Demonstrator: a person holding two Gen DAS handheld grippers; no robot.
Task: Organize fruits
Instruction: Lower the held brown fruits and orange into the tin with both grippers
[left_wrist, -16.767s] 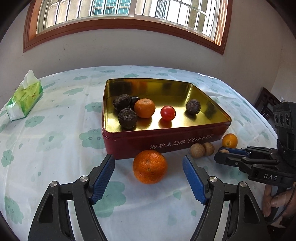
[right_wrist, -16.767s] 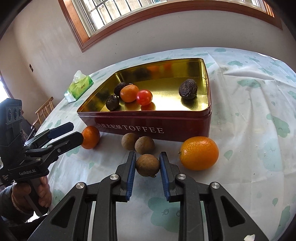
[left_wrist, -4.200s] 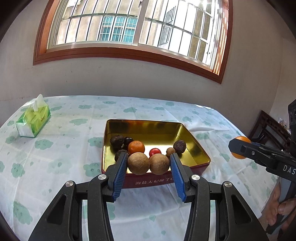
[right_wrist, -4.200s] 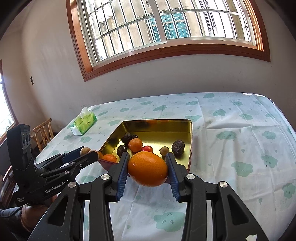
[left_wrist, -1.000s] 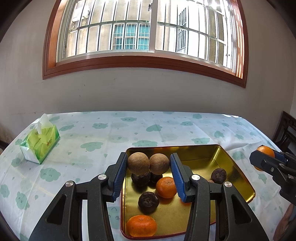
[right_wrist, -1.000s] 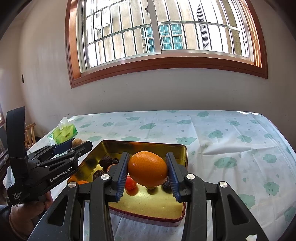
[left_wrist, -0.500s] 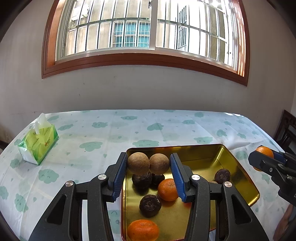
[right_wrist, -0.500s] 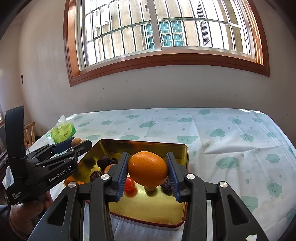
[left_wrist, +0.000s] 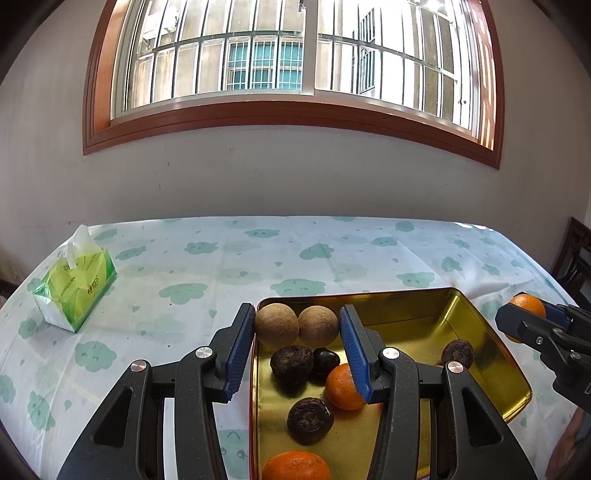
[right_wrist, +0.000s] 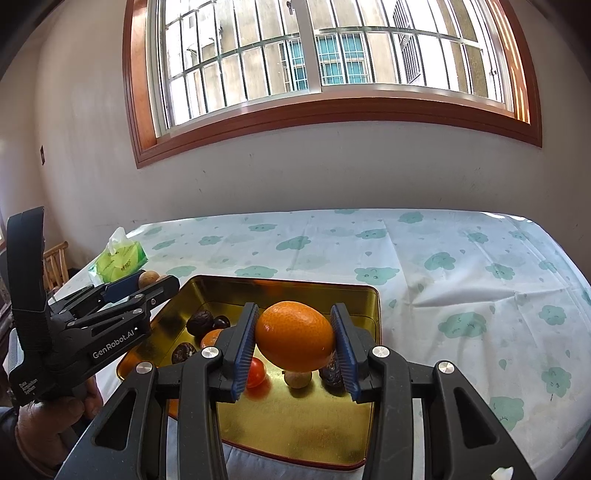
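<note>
While I held both tools above the table, my left gripper (left_wrist: 297, 350) was closed on two brown round fruits (left_wrist: 297, 325) that sat side by side between its blue pads, each pad pressing one fruit. In the left wrist view these two fruits were in the middle of the frame, just over the far left corner of the gold tin (left_wrist: 480, 325). Inside the tin, lower in the frame, I saw two dark wrinkled fruits (left_wrist: 291, 363), a small dark shiny one (left_wrist: 327, 360) touching the upper of them, a small orange (left_wrist: 341, 387) partly behind my right-hand finger, and another small orange (left_wrist: 295, 465) at the bottom edge. A third dark wrinkled fruit (left_wrist: 458, 352) lay apart, toward the right side of the tin.

My right gripper (right_wrist: 295, 349) was clamped on a large orange (right_wrist: 295, 336), in the centre of the right wrist view, above the tin's gold floor. Under it I could see a red tomato (right_wrist: 256, 371) and a small brown fruit (right_wrist: 297, 378) (both partly hidden by the orange and the pads).

A green tissue pack (left_wrist: 75, 288) stood on the cloud-patterned tablecloth (left_wrist: 221, 258) at the left of the frame, well apart from the tin. At the lower left of the right wrist view a hand (right_wrist: 48, 421) gripped the handle of the left tool.
</note>
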